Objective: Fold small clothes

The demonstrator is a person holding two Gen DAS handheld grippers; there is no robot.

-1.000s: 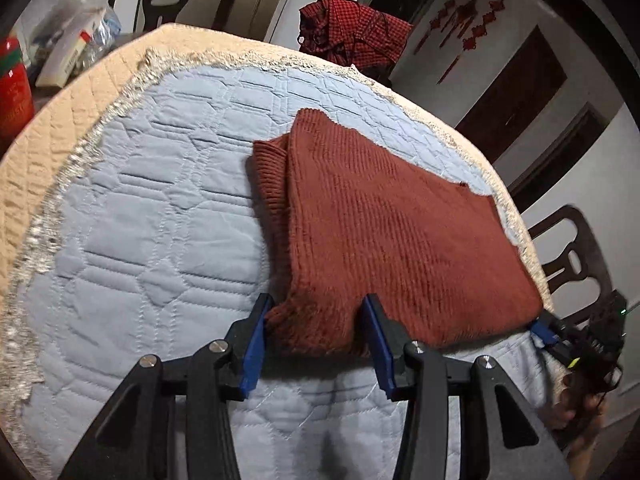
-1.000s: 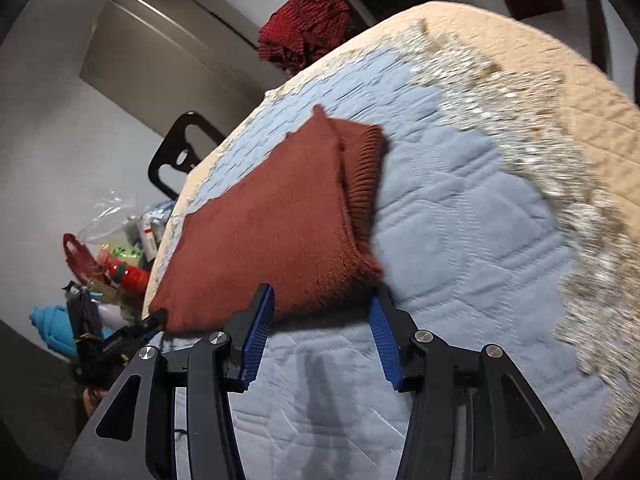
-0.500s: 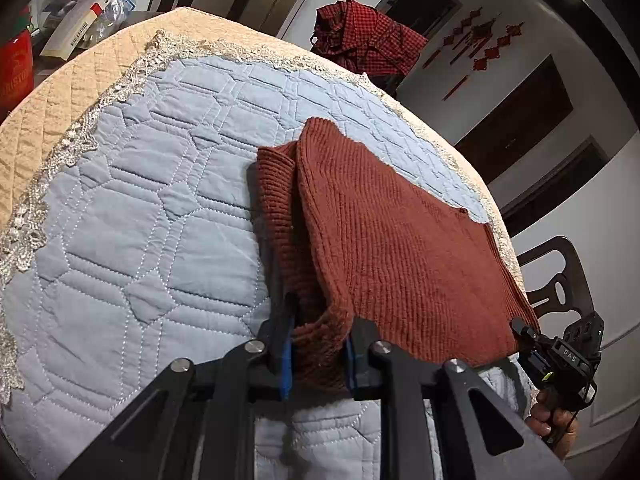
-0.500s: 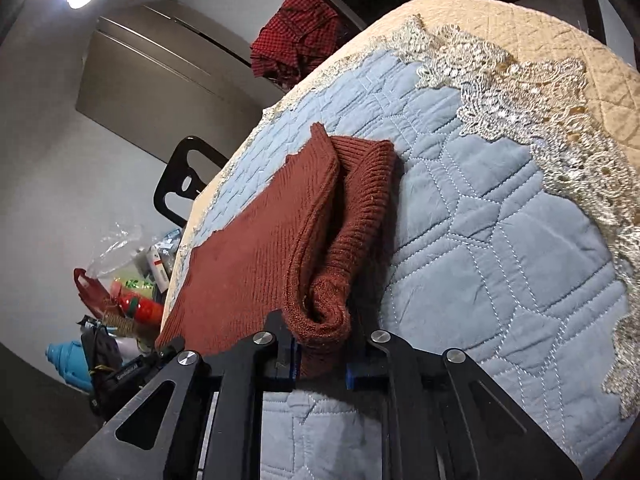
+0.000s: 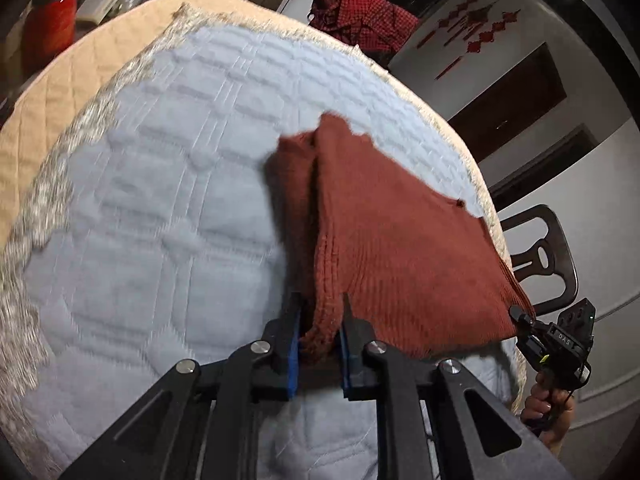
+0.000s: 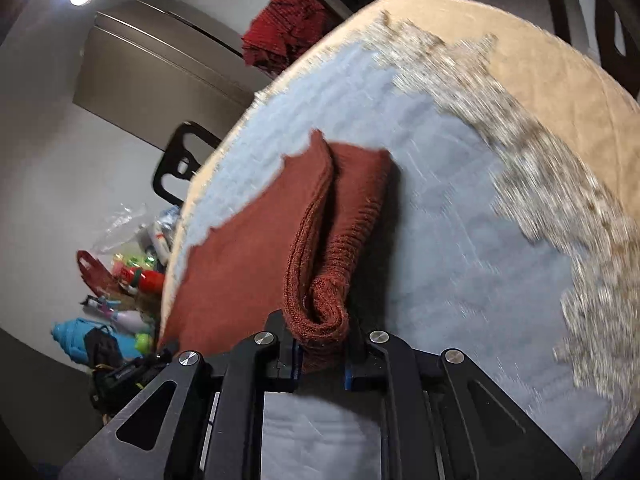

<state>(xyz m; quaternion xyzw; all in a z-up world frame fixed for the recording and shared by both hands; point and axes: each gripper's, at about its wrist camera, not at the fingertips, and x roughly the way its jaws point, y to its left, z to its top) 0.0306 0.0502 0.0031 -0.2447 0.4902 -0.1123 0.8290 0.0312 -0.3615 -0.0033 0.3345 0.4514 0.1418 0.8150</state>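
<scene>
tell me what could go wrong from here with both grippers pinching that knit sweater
1. The left gripper and right gripper each pinch only a small bunched corner of the rust sweater; the loose knit may slip out mid-fold.
2. The far edge lies close to the table's rim, so carrying the fold too far could drag it off.
3. The tucked sleeve might spill out and spoil the fold.
</scene>
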